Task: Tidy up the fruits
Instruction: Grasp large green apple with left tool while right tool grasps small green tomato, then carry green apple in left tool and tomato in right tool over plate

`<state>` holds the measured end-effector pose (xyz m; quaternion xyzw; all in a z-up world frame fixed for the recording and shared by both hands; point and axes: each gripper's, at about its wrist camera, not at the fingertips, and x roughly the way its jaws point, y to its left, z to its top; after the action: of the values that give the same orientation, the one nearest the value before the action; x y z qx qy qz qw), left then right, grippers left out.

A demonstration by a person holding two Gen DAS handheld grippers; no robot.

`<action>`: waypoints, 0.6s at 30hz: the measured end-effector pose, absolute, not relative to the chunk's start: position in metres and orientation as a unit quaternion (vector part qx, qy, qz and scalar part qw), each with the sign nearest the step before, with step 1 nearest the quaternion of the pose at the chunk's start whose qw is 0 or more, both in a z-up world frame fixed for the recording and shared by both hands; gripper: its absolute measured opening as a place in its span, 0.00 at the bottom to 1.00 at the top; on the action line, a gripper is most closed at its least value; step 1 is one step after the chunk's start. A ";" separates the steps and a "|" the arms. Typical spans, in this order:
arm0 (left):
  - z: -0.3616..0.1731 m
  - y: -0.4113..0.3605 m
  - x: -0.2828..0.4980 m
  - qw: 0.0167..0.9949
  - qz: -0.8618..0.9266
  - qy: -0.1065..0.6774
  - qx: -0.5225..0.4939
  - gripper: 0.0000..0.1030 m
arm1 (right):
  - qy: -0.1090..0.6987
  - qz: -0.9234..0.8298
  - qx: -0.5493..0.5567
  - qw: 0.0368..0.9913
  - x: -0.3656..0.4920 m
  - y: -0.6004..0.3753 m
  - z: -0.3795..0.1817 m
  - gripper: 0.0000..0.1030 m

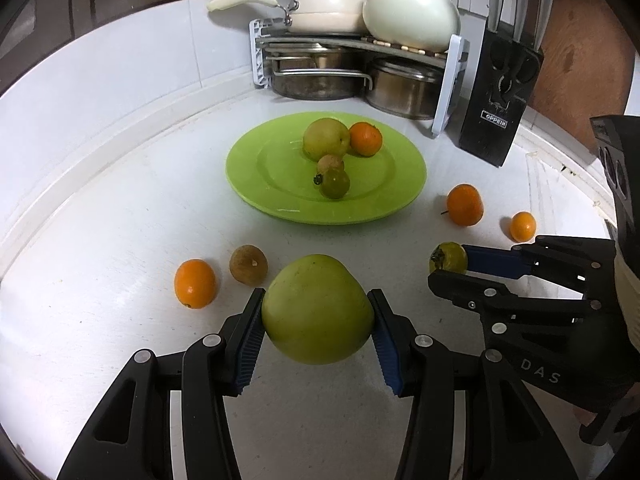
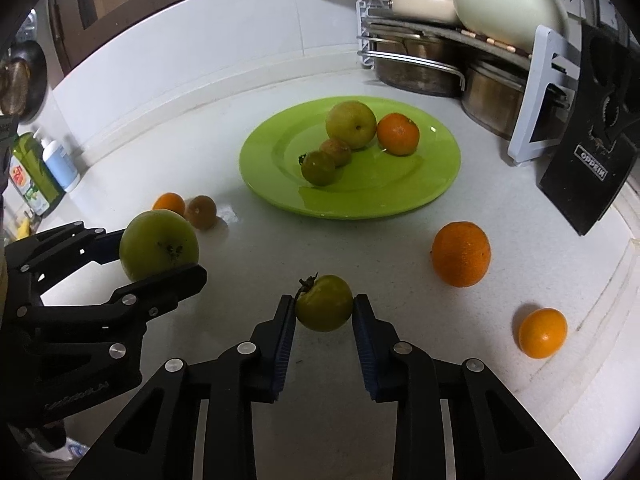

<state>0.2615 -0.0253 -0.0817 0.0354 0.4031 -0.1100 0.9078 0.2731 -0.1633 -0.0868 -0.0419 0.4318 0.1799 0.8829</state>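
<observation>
Left hand-held gripper point(image 1: 316, 332), lower centre of its view, pinching the big green apple point(image 1: 317, 309) clear of the counter point(image 1: 120, 340). Right hand-held gripper point(image 2: 324, 320) clamped on the small green fruit point(image 2: 325, 302). Best carried level to bare spots on the green plate point(image 1: 256, 184), released gently to avoid rolling.

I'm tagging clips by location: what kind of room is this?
Most likely a home kitchen: a white counter with pots stacked on a rack, a knife block beside it, and dish soap by the wall.
</observation>
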 end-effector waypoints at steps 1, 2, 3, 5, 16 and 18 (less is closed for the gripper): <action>-0.080 -0.025 0.260 0.909 -0.111 0.400 0.035 0.48 | 0.429 0.179 -0.043 0.884 0.271 -0.163 -0.085 0.30; -0.079 -0.023 0.258 0.910 -0.112 0.398 0.035 0.48 | 0.426 0.177 -0.045 0.886 0.269 -0.162 -0.082 0.30; -0.076 -0.022 0.257 0.911 -0.113 0.396 0.034 0.48 | 0.423 0.176 -0.046 0.888 0.267 -0.162 -0.079 0.30; -0.073 -0.019 0.255 0.913 -0.115 0.391 0.032 0.48 | 0.418 0.174 -0.045 0.891 0.262 -0.161 -0.074 0.30; -0.043 -0.006 0.247 0.926 -0.125 0.355 0.033 0.48 | 0.382 0.164 -0.034 0.909 0.252 -0.156 -0.042 0.30; -0.037 -0.005 0.248 0.928 -0.128 0.347 0.034 0.48 | 0.376 0.162 -0.032 0.912 0.251 -0.154 -0.037 0.30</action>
<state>0.2476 -0.0046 -0.0374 0.0344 0.3474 -0.1275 0.9284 0.2514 -0.1539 -0.0365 -0.0318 0.3755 0.1620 0.9120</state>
